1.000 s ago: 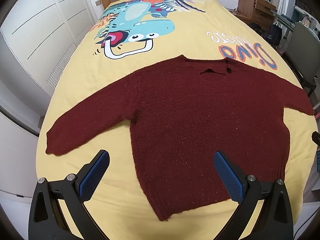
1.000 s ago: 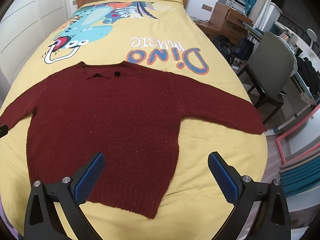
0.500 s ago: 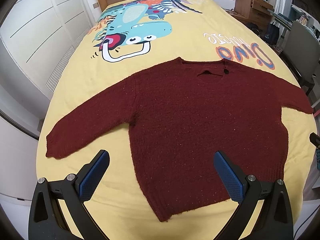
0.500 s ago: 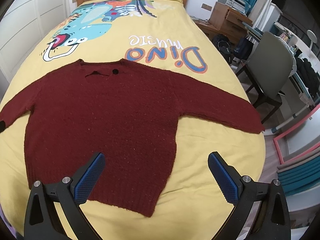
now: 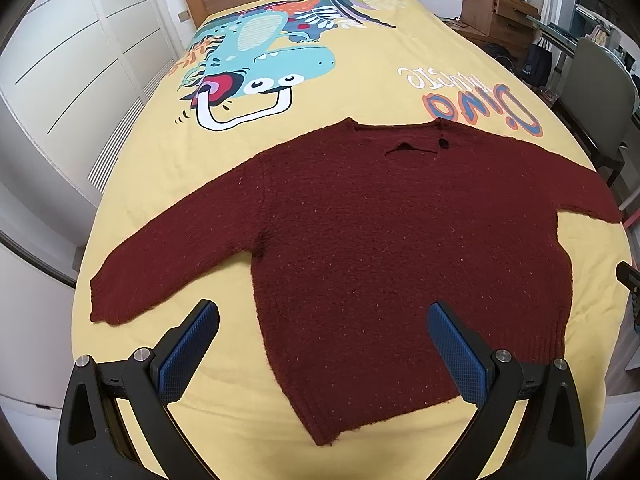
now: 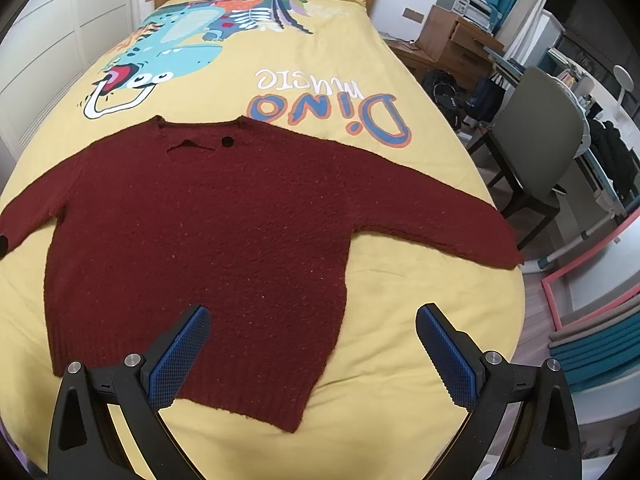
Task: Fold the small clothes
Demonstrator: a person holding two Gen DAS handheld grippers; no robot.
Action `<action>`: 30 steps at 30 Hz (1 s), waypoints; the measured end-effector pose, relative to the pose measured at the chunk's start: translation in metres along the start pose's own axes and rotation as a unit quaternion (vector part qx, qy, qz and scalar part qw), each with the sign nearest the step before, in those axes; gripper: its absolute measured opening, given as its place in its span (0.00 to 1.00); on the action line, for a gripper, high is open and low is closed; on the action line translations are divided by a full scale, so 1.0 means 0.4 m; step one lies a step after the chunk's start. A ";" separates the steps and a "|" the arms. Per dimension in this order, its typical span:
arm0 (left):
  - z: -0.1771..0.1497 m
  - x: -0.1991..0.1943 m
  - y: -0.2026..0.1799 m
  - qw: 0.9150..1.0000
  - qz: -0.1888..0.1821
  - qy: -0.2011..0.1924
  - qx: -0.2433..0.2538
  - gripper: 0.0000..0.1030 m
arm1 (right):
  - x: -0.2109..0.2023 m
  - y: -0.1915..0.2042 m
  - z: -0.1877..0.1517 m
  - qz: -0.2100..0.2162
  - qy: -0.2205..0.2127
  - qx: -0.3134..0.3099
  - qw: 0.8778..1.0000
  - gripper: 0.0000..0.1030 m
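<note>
A dark red knitted sweater (image 5: 384, 240) (image 6: 208, 240) lies flat on the yellow bedspread, sleeves spread out to both sides, neck towards the headboard, a black button near the collar. My left gripper (image 5: 322, 350) hovers open above the hem's left corner, nothing between its blue pads. My right gripper (image 6: 312, 354) hovers open above the hem's right corner, holding nothing. The tip of the right gripper shows at the right edge of the left wrist view.
The bed (image 5: 400, 60) carries a dinosaur print and "Dino music" lettering. White wardrobe doors (image 5: 80, 80) run along the left side. A grey chair (image 6: 536, 148), a wooden drawer unit (image 6: 452, 40) and bags stand to the right of the bed.
Both grippers have drifted slightly; the sweater sits a little lower and closer in both views. It has not been touched, and both stay open.
</note>
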State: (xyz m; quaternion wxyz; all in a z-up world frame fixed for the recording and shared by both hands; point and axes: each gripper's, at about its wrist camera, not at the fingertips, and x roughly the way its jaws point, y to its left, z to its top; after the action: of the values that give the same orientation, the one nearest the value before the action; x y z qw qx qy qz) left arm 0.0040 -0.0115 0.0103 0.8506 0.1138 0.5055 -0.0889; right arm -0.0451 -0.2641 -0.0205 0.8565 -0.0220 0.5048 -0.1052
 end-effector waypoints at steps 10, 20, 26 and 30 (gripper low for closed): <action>0.003 0.000 -0.001 1.000 -0.003 0.001 0.000 0.99 | 0.001 0.006 -0.001 -0.003 0.004 -0.006 1.000 0.99; -0.003 0.013 0.006 1.000 -0.005 0.008 -0.004 0.99 | 0.002 0.012 -0.004 -0.002 0.006 -0.013 1.000 0.99; -0.005 0.015 0.007 1.000 -0.003 0.010 0.000 0.99 | 0.005 0.017 -0.005 -0.002 0.008 -0.017 1.000 0.99; -0.005 0.016 0.006 1.000 -0.003 0.010 0.001 0.99 | 0.007 0.019 -0.004 -0.002 0.007 -0.019 1.000 0.99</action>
State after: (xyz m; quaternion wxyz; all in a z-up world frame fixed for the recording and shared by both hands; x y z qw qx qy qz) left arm 0.0061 -0.0089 0.0038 0.8449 0.1144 0.5146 -0.0909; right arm -0.0441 -0.2571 -0.0248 0.8519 -0.0388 0.5131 -0.0974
